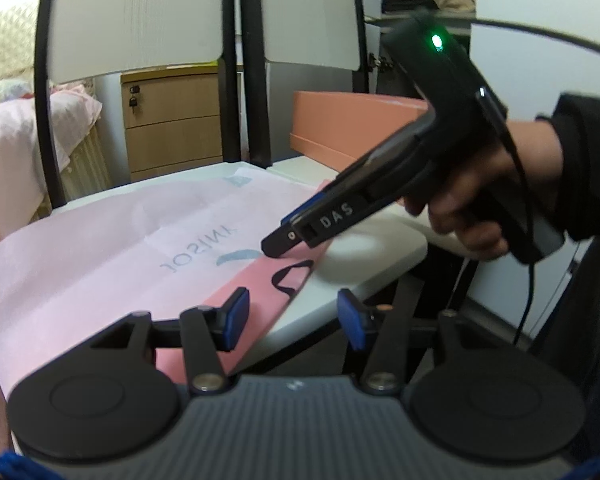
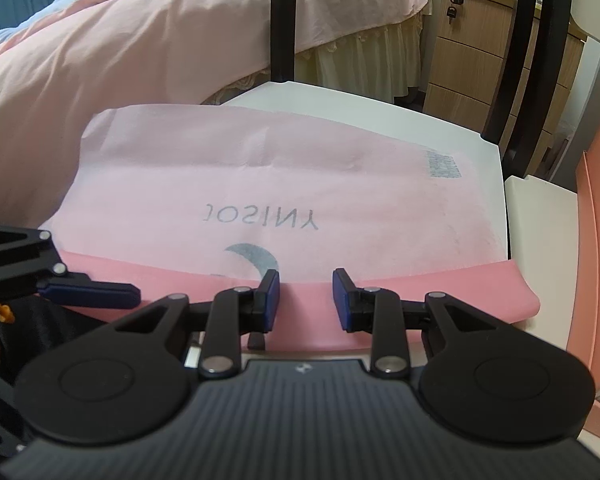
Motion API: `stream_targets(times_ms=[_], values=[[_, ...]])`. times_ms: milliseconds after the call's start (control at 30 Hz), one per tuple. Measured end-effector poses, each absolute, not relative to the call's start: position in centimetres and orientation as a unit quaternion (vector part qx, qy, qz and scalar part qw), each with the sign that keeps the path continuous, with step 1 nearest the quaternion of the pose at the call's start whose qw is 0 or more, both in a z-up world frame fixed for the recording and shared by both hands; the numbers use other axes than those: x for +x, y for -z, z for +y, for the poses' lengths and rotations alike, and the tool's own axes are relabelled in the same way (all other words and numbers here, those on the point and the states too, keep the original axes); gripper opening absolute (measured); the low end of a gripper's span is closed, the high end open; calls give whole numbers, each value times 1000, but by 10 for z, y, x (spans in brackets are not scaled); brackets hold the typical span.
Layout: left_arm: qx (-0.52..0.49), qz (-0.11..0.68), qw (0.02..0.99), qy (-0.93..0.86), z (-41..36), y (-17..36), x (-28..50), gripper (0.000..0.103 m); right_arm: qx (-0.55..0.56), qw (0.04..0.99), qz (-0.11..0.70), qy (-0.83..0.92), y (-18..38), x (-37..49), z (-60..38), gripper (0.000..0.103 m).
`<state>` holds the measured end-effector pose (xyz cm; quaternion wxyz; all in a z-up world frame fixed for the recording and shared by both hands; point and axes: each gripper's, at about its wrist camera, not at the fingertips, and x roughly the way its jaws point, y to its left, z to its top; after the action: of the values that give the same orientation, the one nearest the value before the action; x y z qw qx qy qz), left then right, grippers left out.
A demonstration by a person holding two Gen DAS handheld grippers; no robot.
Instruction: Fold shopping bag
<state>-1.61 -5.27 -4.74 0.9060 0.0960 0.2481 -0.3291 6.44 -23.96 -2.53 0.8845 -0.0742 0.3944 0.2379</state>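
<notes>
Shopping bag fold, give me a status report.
Left claw open at the near edge. Right claw open over the darker pink folded strip. Flat pale pink paper shopping bag on white table. Nothing in the way.

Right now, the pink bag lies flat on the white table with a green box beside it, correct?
Nearly. The box is salmon-orange, not green, as the left wrist view shows. The rest holds: the pink bag lies flat on the white table.

Left gripper [image 1: 294, 318] with jaws apart, tilted downward. Right gripper [image 2: 305, 300], jaws parted, held by a hand [image 1: 476, 200] in a dark sleeve [image 1: 584, 160].
</notes>
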Motion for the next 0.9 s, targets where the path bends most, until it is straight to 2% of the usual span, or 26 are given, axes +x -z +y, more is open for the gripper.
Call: stream_targets(times_ms=[400,900], values=[[195,219,912,288,-66,56,-27,53,-92,878,394,-255,23,51,-246,32],[257,204,898,292,-76,65,-37,53,-105,870,403,-263,19,48,-249,32]])
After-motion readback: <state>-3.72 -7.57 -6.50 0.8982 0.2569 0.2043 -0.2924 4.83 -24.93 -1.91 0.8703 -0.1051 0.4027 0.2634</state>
